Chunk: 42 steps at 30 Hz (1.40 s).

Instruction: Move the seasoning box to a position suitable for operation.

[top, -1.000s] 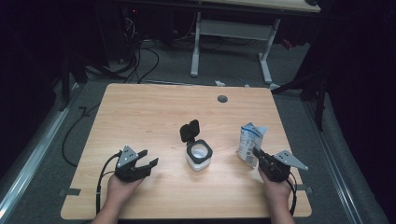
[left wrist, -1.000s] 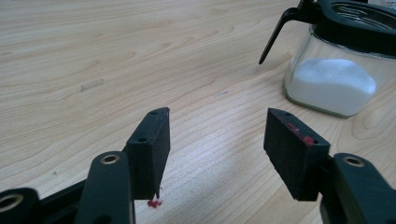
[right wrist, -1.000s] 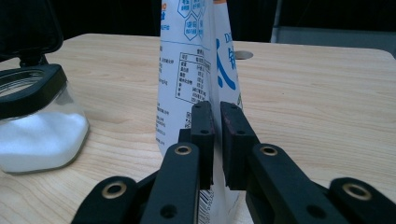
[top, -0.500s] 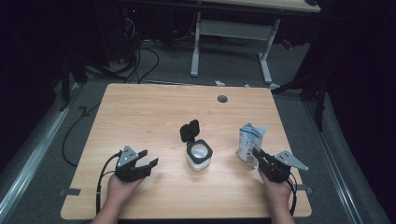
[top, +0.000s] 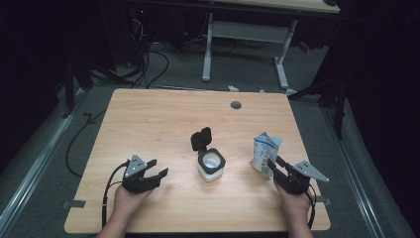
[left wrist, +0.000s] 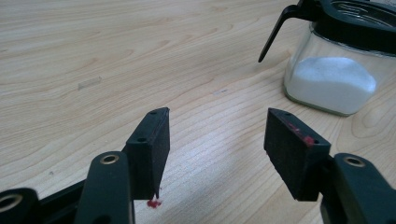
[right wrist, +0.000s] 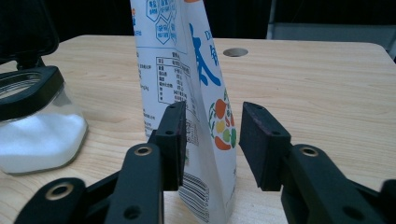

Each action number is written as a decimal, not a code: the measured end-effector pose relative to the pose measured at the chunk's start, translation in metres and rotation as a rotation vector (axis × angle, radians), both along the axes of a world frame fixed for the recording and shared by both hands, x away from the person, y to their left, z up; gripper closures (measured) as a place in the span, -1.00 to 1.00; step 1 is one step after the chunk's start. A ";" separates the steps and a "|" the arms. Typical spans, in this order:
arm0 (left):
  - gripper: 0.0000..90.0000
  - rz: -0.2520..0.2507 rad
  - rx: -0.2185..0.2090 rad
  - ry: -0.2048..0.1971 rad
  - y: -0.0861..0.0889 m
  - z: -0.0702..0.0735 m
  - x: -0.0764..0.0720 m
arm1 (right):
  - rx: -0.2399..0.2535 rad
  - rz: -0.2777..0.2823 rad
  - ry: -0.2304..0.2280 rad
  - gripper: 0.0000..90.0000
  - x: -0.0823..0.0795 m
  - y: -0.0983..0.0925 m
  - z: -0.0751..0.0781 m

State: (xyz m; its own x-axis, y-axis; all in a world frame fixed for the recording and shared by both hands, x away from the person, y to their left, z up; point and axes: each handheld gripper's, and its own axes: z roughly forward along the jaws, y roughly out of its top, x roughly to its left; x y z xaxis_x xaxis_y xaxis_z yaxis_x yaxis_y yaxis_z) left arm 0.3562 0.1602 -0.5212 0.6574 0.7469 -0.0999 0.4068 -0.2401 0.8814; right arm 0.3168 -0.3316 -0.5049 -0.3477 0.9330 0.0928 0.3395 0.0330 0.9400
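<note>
Pouch set down, looks like the pour's done
Right gripper jaws have just been opening, letting go of the standing pouch; left gripper open and empty; jar lid not yet closed.

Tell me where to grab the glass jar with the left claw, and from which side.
Take the jar by its clear glass body, below the black collar, coming level from its left. The flip lid stands open above, so a top grip looks blocked. The left claw is already open.

Wooden table with round cable hole — beyond it, white desk frame.
</note>
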 end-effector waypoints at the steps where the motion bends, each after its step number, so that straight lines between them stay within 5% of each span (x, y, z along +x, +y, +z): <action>1: -0.09 -0.001 0.001 0.001 0.000 0.000 0.000 | -0.002 0.000 0.000 0.32 0.000 0.000 0.000; 11: -0.10 -0.006 -0.007 0.009 -0.001 0.000 0.001 | -0.032 -0.034 0.008 -0.03 -0.010 0.003 0.001; 25: -0.13 -0.002 -0.032 0.042 -0.009 0.000 0.003 | -0.103 -0.011 -0.006 0.23 -0.043 0.014 0.005; 42: -0.19 0.009 0.005 0.028 -0.019 0.003 0.002 | -0.129 0.085 0.082 0.30 -0.023 0.045 -0.009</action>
